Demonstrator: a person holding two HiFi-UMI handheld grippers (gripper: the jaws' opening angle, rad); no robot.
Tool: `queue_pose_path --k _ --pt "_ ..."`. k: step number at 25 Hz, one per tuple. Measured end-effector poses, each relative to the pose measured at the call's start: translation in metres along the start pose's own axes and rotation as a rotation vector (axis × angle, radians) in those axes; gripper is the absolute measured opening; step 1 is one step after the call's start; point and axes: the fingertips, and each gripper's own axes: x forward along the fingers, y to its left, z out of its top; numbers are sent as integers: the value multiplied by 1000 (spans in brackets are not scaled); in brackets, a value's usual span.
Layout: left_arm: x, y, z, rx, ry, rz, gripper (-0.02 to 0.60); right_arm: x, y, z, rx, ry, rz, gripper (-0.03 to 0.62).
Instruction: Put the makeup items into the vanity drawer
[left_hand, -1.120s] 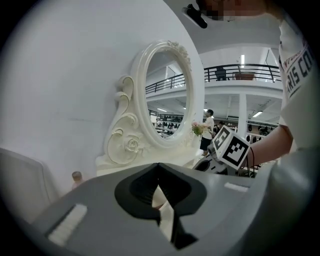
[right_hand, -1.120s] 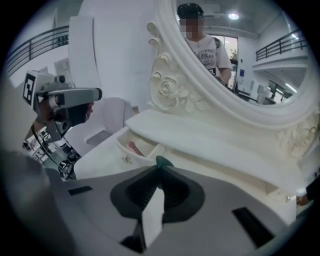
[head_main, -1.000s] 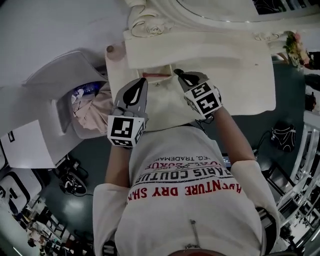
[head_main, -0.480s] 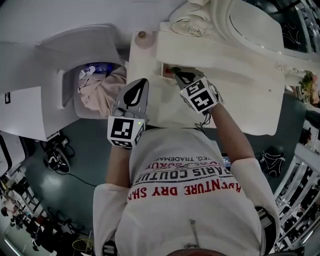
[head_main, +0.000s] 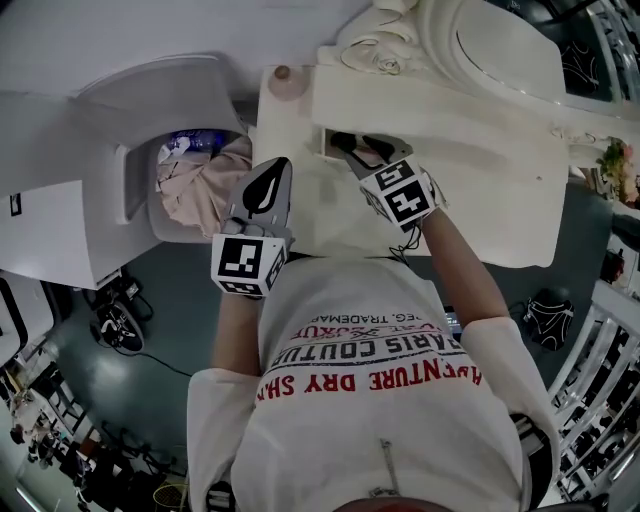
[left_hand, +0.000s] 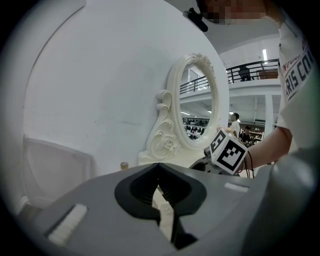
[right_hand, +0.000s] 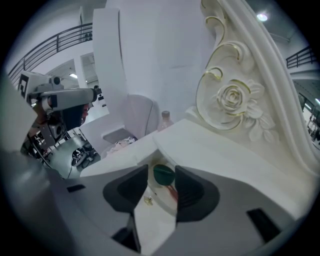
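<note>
The white vanity's small drawer (head_main: 324, 140) stands pulled out under the mirror shelf. My right gripper (head_main: 354, 146) points down into it. Its jaws have just been opening and now stand apart. In the right gripper view a dark green round makeup item (right_hand: 163, 175) lies in the drawer between the fingertips of that gripper (right_hand: 161, 173), with no pad pressing on it. A thin red item (right_hand: 173, 192) lies beside it. A gold knob (right_hand: 148, 200) shows on the drawer front. My left gripper (head_main: 282, 164) hovers left of the drawer, shut and empty (left_hand: 159, 167).
A white bin holding pink cloth (head_main: 196, 186) stands left of the vanity. A small bottle (head_main: 283, 75) sits on the vanity's back left corner. The oval mirror with carved roses (head_main: 500, 45) rises behind the drawer. Flowers (head_main: 610, 160) are at the far right.
The right gripper moved to the drawer mouth while shut, and its jaws have since parted over the drawer. The left gripper shifted slightly and stays shut. The head camera swung, moving the vanity in view.
</note>
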Motion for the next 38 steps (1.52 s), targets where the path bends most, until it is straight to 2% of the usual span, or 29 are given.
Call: queue_pose_path --k 4,8,17,21,27,32,36,37,38 --pt "17 -17 7 21 -4 -63 9 -19 -17 -14 48 -9 -46 138" --pt "39 -42 10 44 8 -149 9 -44 -38 -44 132 -2 -110 138" --pt "88 -111 1 82 63 -323 9 -94 -76 -146 290 83 -232 138" --pt "102 -141 -7 98 93 -380 9 -105 -82 -193 361 136 -247 138" --pt "111 -169 -20 101 126 -411 9 -105 -89 -238 408 187 -261 138" --pt "110 -176 -29 100 143 -397 9 -98 -96 -251 393 217 -249 137" --pt "109 -177 -34 88 150 -372 9 -95 -96 -255 355 255 -222 103" --pt "108 -177 -35 85 151 -366 9 -95 -96 -255 340 262 -216 63" --pt "107 -177 -36 81 151 -361 9 -95 -95 -256 324 269 -209 57"
